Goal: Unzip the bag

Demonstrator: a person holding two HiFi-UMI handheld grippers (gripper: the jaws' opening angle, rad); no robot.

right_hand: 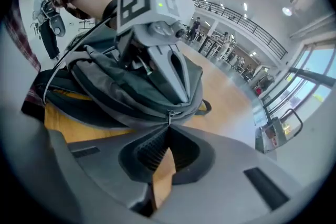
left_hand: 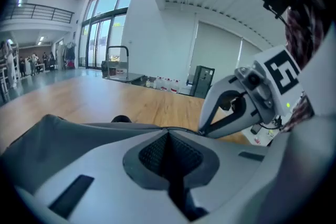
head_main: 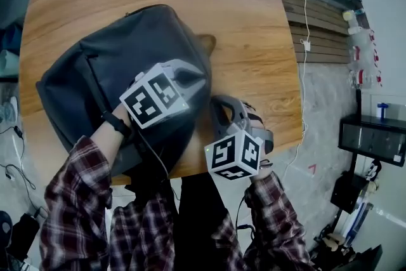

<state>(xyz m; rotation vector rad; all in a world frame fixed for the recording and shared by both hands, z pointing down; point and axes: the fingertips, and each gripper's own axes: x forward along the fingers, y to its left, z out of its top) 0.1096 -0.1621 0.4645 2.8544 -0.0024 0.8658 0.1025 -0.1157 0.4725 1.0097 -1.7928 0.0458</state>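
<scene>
A dark grey backpack [head_main: 95, 73] lies flat on the round wooden table [head_main: 241, 22]. My left gripper [head_main: 202, 82] rests on the bag's right side, jaws shut and pinching a fold of its fabric [left_hand: 105, 126] at the tips [left_hand: 168, 131]. My right gripper [head_main: 216, 103] reaches in from the table's near edge to the bag's rim. Its jaws [right_hand: 169, 126] are shut on the small metal zipper pull [right_hand: 169, 114] on the bag's [right_hand: 105, 92] zipper line. The left gripper [right_hand: 181, 94] stands just behind that pull. The right gripper [left_hand: 202, 131] meets the left one tip to tip.
The bag fills the table's left half; bare wood lies to the right and far side. Off the table's right edge are a white cable [head_main: 303, 22], a slatted bench [head_main: 317, 28] and a black shelf [head_main: 371, 139]. A small dark loop of the bag [right_hand: 207, 107] pokes out.
</scene>
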